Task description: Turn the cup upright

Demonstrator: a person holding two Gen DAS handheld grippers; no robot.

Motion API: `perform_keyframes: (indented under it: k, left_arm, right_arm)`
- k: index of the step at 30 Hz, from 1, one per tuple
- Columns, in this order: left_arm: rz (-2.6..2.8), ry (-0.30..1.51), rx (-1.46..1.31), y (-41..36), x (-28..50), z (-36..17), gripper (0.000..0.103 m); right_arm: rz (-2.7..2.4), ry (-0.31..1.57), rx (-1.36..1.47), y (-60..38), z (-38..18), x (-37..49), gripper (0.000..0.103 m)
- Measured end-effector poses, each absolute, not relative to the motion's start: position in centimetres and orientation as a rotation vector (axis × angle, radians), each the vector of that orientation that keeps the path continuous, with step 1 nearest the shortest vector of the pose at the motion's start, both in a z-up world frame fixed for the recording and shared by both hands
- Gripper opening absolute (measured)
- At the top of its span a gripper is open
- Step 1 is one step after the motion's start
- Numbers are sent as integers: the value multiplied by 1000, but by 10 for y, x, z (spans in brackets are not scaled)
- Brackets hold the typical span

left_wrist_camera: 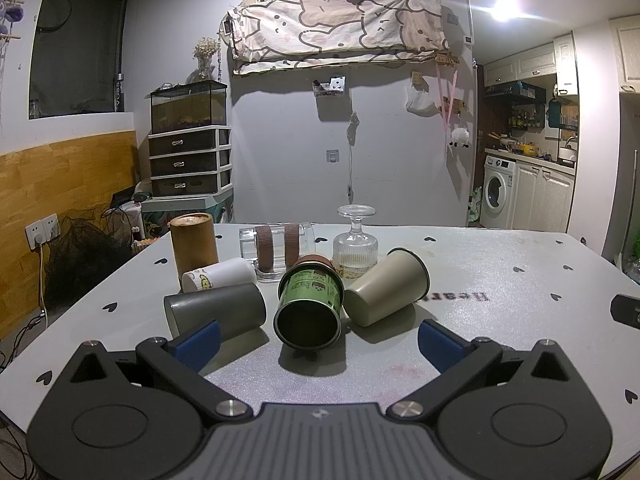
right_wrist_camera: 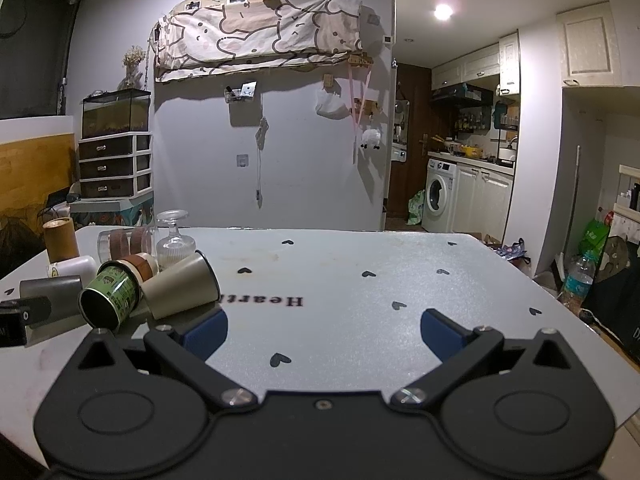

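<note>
Several cups lie on their sides on the grey table [left_wrist_camera: 500, 280]. A green printed cup [left_wrist_camera: 310, 308] lies with its mouth toward me, straight ahead of my open left gripper [left_wrist_camera: 318, 344]. A dark grey cup [left_wrist_camera: 216, 312] lies by the left fingertip [left_wrist_camera: 198, 344]. A beige cup [left_wrist_camera: 386, 292] lies to the right. A white cup [left_wrist_camera: 220, 274] lies behind. My right gripper [right_wrist_camera: 324, 334] is open over bare table, with the beige cup [right_wrist_camera: 182, 286] and green cup [right_wrist_camera: 110, 300] to its left.
A brown cylinder [left_wrist_camera: 194, 242] stands upright at the back left. A clear mug with brown bands [left_wrist_camera: 276, 246] lies on its side, and a glass goblet [left_wrist_camera: 355, 240] stands upside down behind the cups. The table's right half [right_wrist_camera: 400, 280] holds nothing but heart prints.
</note>
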State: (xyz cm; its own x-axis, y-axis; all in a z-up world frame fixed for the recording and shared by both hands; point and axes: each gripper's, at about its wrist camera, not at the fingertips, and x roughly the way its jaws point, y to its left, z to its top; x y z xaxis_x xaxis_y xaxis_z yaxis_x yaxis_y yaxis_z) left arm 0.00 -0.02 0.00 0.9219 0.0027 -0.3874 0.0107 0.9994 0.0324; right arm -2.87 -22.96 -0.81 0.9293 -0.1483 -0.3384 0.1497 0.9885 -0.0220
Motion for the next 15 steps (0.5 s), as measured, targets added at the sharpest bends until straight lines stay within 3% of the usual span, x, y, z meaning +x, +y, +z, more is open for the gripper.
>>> perform_keyframes:
  k: [15]
  left_arm:
    - [-5,401,36,7,0,-1,103]
  right_arm:
    - [-152,352,5,-229,-12,-27,103]
